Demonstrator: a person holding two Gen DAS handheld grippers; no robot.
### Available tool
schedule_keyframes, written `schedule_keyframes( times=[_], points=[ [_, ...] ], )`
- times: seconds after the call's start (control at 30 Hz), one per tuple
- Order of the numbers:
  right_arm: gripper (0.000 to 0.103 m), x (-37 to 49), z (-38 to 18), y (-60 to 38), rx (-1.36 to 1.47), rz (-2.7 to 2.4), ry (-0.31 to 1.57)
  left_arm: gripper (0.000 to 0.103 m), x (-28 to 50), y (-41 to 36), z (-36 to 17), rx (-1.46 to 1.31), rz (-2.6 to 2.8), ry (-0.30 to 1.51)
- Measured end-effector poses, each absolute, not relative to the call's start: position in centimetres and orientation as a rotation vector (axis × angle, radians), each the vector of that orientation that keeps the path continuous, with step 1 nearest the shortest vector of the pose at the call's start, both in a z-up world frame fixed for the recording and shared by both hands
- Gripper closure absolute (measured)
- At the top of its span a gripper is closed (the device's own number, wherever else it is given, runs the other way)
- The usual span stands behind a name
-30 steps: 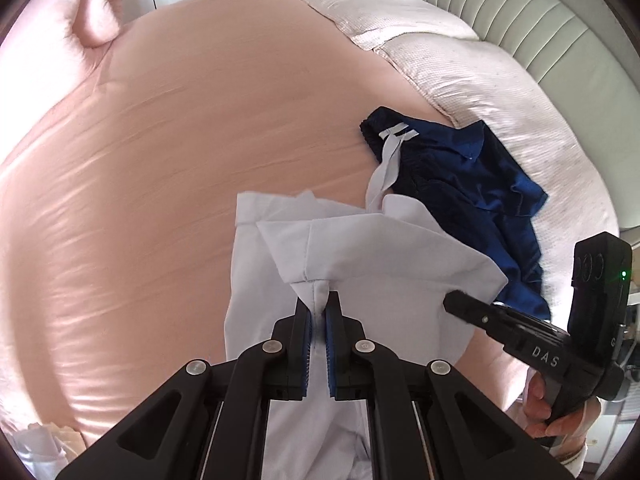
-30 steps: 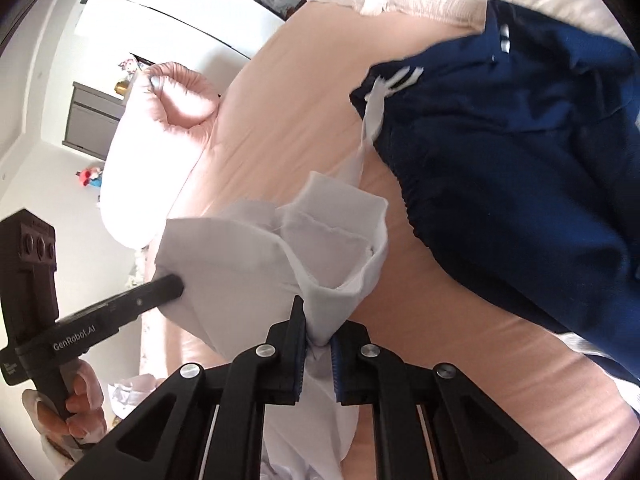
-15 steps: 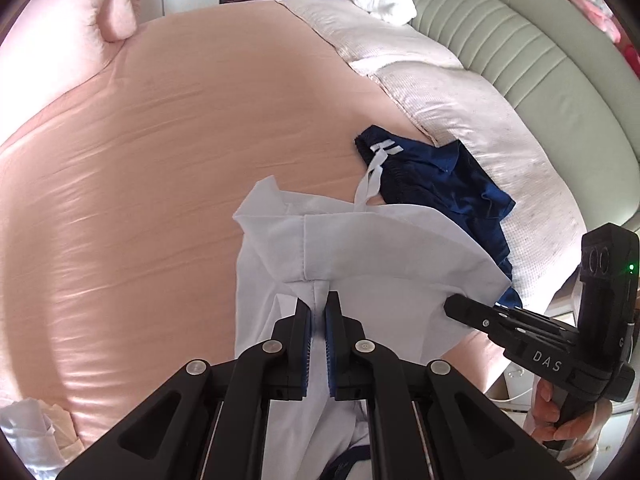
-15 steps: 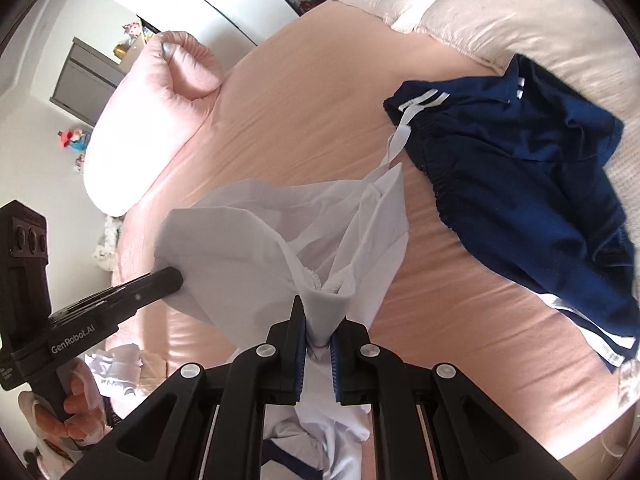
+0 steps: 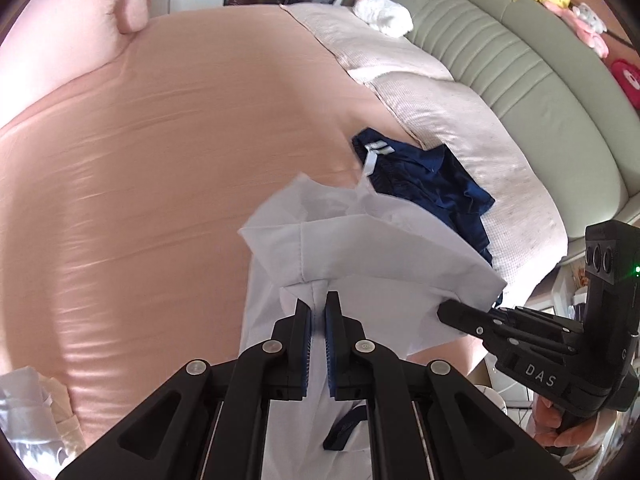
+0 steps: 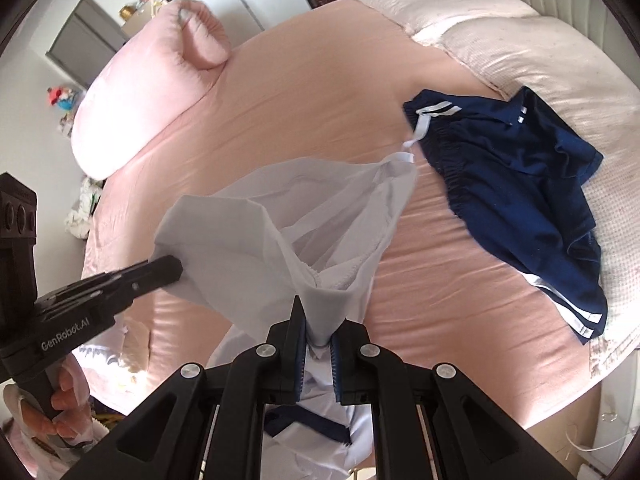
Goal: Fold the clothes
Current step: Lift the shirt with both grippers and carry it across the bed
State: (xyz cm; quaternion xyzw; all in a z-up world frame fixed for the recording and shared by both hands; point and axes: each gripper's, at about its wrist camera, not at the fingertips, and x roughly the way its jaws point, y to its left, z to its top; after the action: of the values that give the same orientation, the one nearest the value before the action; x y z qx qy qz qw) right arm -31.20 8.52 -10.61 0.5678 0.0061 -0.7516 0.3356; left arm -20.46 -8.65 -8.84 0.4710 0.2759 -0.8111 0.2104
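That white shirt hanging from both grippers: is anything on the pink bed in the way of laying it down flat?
Mostly no. The pink bedsheet is bare; only the navy blue shorts lie toward the pillows.

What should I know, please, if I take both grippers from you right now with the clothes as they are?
Left gripper: shut on the white garment.
Right gripper: shut on the same white garment, at another spot on its edge.
The garment hangs spread between the two grippers above the pink bed sheet, its lower part drooping below them; no fold is visible in it yet.
The navy shorts lie crumpled on the bed beside the pale quilt, not folded.
Left to do: lay the white garment flat on the sheet, fold it, then fold the shorts.
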Motion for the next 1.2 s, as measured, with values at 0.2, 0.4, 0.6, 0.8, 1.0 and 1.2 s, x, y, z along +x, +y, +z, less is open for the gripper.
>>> schedule_keyframes(
  times=[0.2,0.4,0.6,0.8,1.0,1.2],
  points=[
    [0.095,-29.6,-9.3,7.0,1.453,-1.95,0.069,0.098,-17.7,-9.1,-7.7,1.263,-2.249,0.808],
    [0.095,-28.1,-8.2,4.7,1.44,-1.955,0.132,0.098,-15.2,-10.1,-7.3,1.221,-2.24,0.863],
    [0.095,-27.1,-7.2,2.1,1.419,-1.955,0.197,0.098,-13.4,-12.0,-6.9,1.177,-2.221,0.926],
    [0.095,-27.0,-6.3,-0.7,1.394,-1.94,0.241,0.098,-12.1,-14.4,-6.7,1.145,-2.196,0.974],
    [0.095,-27.9,-5.8,-3.2,1.376,-1.929,0.263,0.098,-11.6,-17.2,-6.4,1.116,-2.163,1.002],
    [0.095,-29.3,-4.8,-5.7,1.342,-1.92,0.271,0.098,-11.6,-19.8,-5.2,1.061,-2.149,1.024]
  ],
)
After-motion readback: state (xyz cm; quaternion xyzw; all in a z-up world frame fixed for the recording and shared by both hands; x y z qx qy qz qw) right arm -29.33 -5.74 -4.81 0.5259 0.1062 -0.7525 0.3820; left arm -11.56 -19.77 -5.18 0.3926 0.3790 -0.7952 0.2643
